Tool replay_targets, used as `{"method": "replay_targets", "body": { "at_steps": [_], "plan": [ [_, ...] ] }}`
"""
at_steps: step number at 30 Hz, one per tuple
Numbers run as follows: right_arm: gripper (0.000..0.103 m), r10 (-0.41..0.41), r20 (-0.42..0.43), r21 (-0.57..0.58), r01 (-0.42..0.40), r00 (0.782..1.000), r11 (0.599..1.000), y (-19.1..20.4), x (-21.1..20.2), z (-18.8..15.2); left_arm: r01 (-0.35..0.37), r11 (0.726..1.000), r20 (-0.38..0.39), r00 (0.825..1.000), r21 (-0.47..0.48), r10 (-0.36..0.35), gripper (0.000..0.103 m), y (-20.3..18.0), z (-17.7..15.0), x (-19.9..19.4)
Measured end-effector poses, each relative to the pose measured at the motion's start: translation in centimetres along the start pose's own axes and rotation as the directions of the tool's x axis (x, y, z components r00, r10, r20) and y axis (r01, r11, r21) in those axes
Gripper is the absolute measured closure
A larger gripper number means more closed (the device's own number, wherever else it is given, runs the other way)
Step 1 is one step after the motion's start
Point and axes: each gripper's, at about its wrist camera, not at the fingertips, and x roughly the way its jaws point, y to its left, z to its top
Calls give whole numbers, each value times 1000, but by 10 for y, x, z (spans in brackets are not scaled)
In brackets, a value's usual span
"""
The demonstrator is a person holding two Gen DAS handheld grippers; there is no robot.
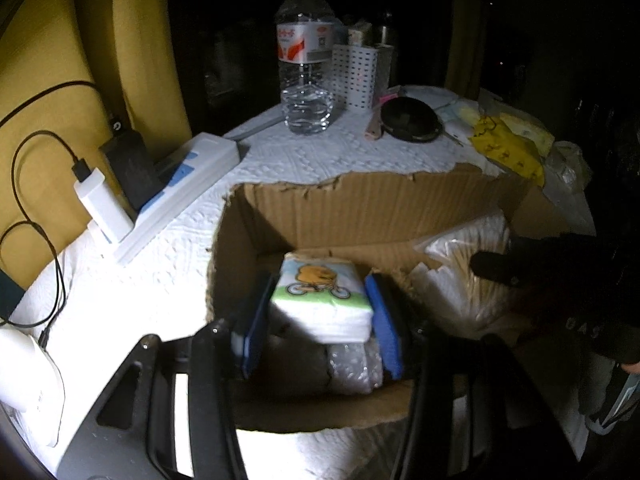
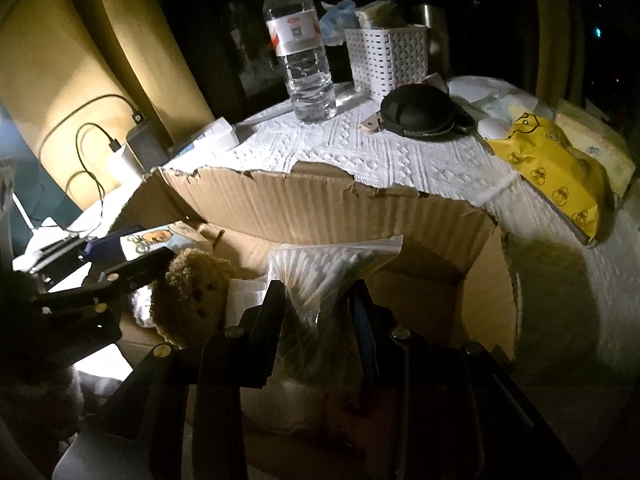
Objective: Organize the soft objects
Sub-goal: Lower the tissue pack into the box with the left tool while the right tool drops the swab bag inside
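An open cardboard box with torn edges sits on the white-covered table. My left gripper is shut on a tissue pack printed with a cartoon on a bicycle, held inside the box over a bubble-wrapped bundle. My right gripper is shut on a clear zip bag of cotton swabs, also inside the box; the bag shows in the left wrist view. A brown sponge-like object lies in the box beside it. The tissue pack also shows in the right wrist view.
Behind the box stand a water bottle, a white perforated basket and a black round zip case. A yellow packet lies right. A power strip with chargers lies left.
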Motion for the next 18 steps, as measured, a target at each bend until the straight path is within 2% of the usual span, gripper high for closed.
{"method": "replay_targets", "body": {
  "at_steps": [8,10,12,15,18],
  "plan": [
    [65,-14,-26,21,14,1000,1000,1,3,2,1,1000,-10,1000,-7,-1,51,0,1,-1],
    [60,-22,-26,21,22,999,1000,3,1,2,-4,1000,-12,1000,-5,4,48,-1,1,-2],
    [53,-23,-23,25,23,999,999,4,-2,3,2,1000,-8,1000,-13,-2,39,0,2,-4],
    [46,-8,-7,25,9,1000,1000,5,-11,5,5,1000,7,1000,-20,-5,38,-1,4,-12],
    [45,-20,8,16,20,1000,1000,8,-21,6,2,1000,18,1000,-13,-2,37,-3,5,-19]
  ]
}}
